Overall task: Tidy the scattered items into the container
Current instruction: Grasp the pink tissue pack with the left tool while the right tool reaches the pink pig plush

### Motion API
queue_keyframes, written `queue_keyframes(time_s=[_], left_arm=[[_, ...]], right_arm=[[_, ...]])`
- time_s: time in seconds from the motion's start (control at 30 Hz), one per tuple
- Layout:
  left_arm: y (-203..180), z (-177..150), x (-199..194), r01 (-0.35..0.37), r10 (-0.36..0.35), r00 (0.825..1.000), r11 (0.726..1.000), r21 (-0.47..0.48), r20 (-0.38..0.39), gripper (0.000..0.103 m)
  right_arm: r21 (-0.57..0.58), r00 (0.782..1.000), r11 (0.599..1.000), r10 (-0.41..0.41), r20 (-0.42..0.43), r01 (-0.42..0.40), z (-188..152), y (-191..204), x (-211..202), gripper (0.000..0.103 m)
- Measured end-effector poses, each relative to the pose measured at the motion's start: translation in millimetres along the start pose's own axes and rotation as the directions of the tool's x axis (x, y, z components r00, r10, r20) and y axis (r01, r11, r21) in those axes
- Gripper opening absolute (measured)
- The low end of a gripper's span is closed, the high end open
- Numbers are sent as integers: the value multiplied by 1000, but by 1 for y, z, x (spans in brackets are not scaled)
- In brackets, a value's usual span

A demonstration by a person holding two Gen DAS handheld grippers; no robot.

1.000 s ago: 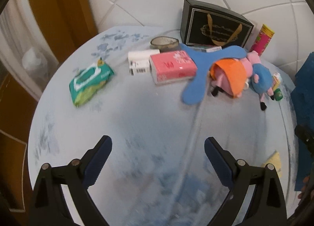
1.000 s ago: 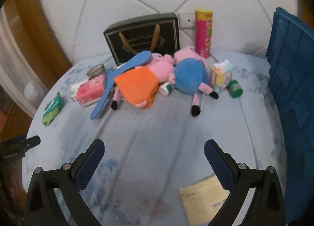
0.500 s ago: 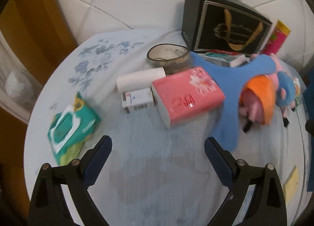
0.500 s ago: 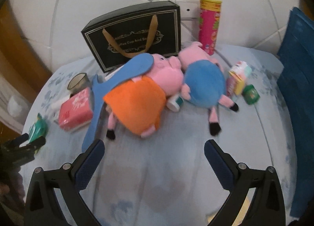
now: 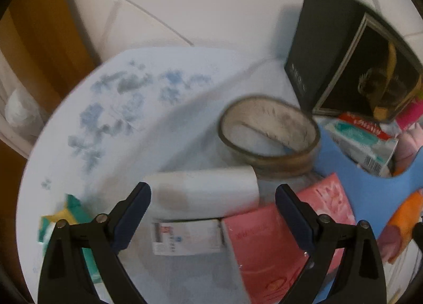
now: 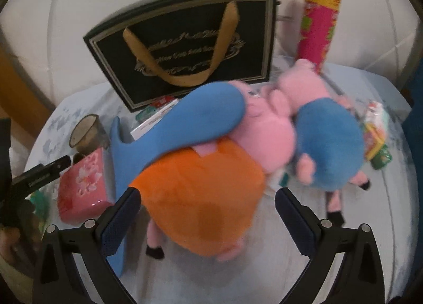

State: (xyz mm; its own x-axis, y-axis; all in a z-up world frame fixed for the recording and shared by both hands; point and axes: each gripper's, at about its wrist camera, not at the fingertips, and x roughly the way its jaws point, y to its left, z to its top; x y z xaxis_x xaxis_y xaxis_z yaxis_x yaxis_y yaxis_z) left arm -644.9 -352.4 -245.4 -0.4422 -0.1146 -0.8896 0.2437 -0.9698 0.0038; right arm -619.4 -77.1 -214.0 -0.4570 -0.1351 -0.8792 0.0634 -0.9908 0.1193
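Note:
My left gripper (image 5: 212, 205) is open, its jaws either side of a white roll (image 5: 208, 191) lying on the table, with a small white box (image 5: 187, 236) just below it and a pink tissue pack (image 5: 285, 235) to the right. My right gripper (image 6: 206, 210) is open, its jaws straddling the orange dress of a pink pig plush (image 6: 201, 198). A second pig plush in blue (image 6: 327, 150) lies to its right. The black gift bag with gold handles (image 6: 190, 47) stands at the back; it also shows in the left wrist view (image 5: 343, 66).
A tape roll (image 5: 268, 132), a blue hanger-shaped piece (image 6: 169, 134), a green wipes pack (image 5: 71, 219), a pink snack tube (image 6: 318, 21), a small carton (image 6: 372, 129) and a green jar (image 6: 380, 157) lie on the round table (image 5: 119, 108). A tiled wall stands behind.
Both grippers have moved forward and lower. The left now frames the white roll; the right now frames the orange-dressed plush. Both stay open.

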Motion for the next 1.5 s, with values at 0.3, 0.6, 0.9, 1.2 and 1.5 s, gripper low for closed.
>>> queue_keyframes(time_s=[0.3,0.6,0.9,1.2,1.5], left_arm=[[-27,-52,-20,150,-146,986,987,50,-82,96],[-57,-88,-79,178,-174,984,975,131,-37,96],[-108,-103,-85,247,-234,967,959,137,-102,98],[-114,-113,-65,195,-179,976,972,134,-125,83],[-88,-82,-51,113,-103,991,986,126,-82,83]], right_arm=[[-49,995,996,-80,-60,77,-30,-30,28,103],[-23,992,994,-109,-71,107,-48,-79,-5,103],[-38,998,998,-54,-17,53,-53,-85,-42,103],[-7,999,999,41,9,-41,-41,-83,-46,103],[8,997,997,77,-5,-77,-7,-51,-3,103]])
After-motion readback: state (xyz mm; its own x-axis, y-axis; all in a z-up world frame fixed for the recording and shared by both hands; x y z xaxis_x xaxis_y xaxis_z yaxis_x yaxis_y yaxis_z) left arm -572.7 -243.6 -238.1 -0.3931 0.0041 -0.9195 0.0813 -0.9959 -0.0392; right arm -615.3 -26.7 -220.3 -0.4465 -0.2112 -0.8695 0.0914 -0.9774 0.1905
